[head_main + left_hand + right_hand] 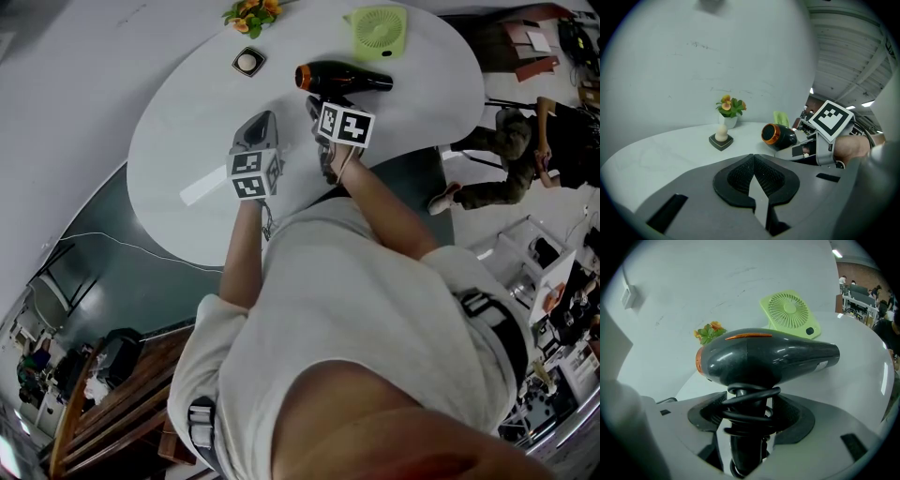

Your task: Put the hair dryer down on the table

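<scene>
The black hair dryer (343,79) with an orange ring at its rear lies sideways over the far part of the white table (178,141). My right gripper (322,101) is shut on its handle, which has the black cord wound round it (750,411). In the right gripper view the dryer body (764,357) sits crosswise just past the jaws. I cannot tell whether it touches the tabletop. My left gripper (262,122) hovers to the dryer's left, shut with nothing in it. From the left gripper view the dryer (779,135) shows at the right, orange end toward me.
A green square fan (379,30) leans at the table's far edge behind the dryer. A small potted flower (251,13) and a dark square base with a white knob (247,62) stand far left. A person sits beyond the table's right side (525,150).
</scene>
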The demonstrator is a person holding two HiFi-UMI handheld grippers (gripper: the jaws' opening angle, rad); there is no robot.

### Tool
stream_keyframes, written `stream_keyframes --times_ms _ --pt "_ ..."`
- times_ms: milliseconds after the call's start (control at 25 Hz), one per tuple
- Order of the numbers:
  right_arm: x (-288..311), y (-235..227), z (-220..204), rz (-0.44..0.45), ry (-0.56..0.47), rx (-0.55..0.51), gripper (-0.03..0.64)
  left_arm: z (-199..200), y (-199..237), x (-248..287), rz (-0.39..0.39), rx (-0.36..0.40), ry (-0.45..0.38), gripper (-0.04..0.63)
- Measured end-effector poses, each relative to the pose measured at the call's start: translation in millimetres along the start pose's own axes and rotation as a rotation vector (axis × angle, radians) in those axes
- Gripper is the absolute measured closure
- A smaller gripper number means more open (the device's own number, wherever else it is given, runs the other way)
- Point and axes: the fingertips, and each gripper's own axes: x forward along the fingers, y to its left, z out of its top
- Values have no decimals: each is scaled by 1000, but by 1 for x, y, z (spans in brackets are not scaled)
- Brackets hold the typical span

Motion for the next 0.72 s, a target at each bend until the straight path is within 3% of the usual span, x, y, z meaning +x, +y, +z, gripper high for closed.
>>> stream_keyframes --times_ms 720 --pt "13 -1 -6 -25 45 -21 321 -5 4 3 5 -16 13 577"
